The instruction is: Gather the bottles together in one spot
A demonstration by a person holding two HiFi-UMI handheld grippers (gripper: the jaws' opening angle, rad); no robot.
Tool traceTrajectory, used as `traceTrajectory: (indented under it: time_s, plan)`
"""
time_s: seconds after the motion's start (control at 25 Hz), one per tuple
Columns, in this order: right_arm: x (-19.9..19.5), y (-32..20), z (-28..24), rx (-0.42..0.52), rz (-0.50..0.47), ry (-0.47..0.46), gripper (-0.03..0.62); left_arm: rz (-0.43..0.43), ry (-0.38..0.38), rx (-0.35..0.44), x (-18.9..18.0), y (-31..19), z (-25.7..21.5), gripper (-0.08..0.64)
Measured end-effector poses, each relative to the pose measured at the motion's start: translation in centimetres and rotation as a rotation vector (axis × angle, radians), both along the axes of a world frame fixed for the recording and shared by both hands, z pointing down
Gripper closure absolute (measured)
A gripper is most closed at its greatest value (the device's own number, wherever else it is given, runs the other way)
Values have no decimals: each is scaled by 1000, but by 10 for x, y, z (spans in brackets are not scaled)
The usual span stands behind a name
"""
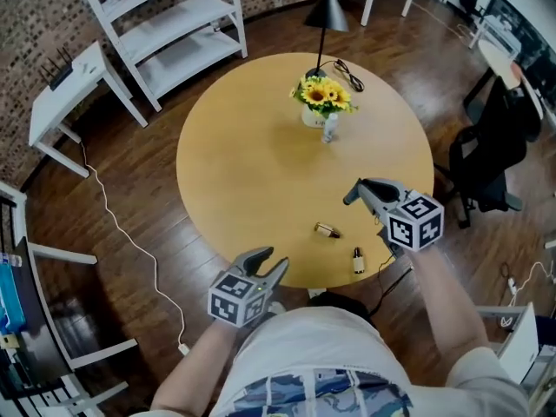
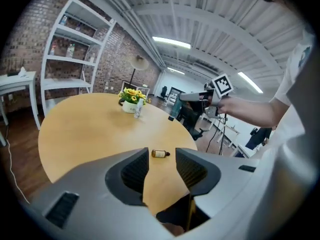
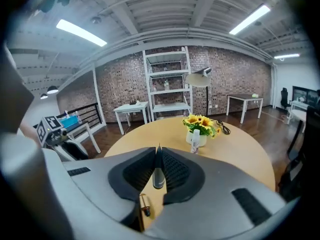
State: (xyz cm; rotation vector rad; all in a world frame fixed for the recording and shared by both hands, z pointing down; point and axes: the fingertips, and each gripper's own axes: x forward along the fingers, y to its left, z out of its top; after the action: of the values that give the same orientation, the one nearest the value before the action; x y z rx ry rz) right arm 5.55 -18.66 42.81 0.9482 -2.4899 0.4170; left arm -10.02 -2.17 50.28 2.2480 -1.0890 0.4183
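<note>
Nearest, at the bench's point(image 1: 252, 155) front edge: the left gripper point(image 1: 271, 261), jaws spread, nothing between them. Its own view looks straight at a small brown bottle point(image 1: 327, 230) lying on its side just beyond. A second small bottle point(image 1: 358, 261) stands upright close to the rim, near the lying one but apart from it. Above and right of both hangs the right gripper point(image 1: 354, 191), jaws pressed together, no bottle in them. Farthest, past the bench's middle, a pale bottle point(image 1: 330, 129) stands touching or just beside a pot of sunflowers point(image 1: 323, 96). Judgement: the gathering is barely begun; the three bottles are still apart and neither gripper holds one. The next move likely calls for lowering the spread left gripper over the lying bottle, across its width, while the right one must open before any pick.
</note>
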Motion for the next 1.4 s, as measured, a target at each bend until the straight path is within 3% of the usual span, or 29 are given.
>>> traceTrajectory:
  time_s: [0.24, 0.72, 1.0, 1.4]
  plan:
    - [-8, -92, 39, 45, -14, 55, 558, -209, -11, -31, -25, -19, -5, 405]
    - [-26, -207, 129, 110, -93, 114, 558, -433, -60, -165, -7, -16, 14, 405]
    - [-35, -219, 151, 122, -106, 101, 557, -461, -91, -210, 2, -17, 25, 405]
    - [-36, -220, 157, 134, -108, 110, 533, -433, -95, -209, 16, -31, 27, 405]
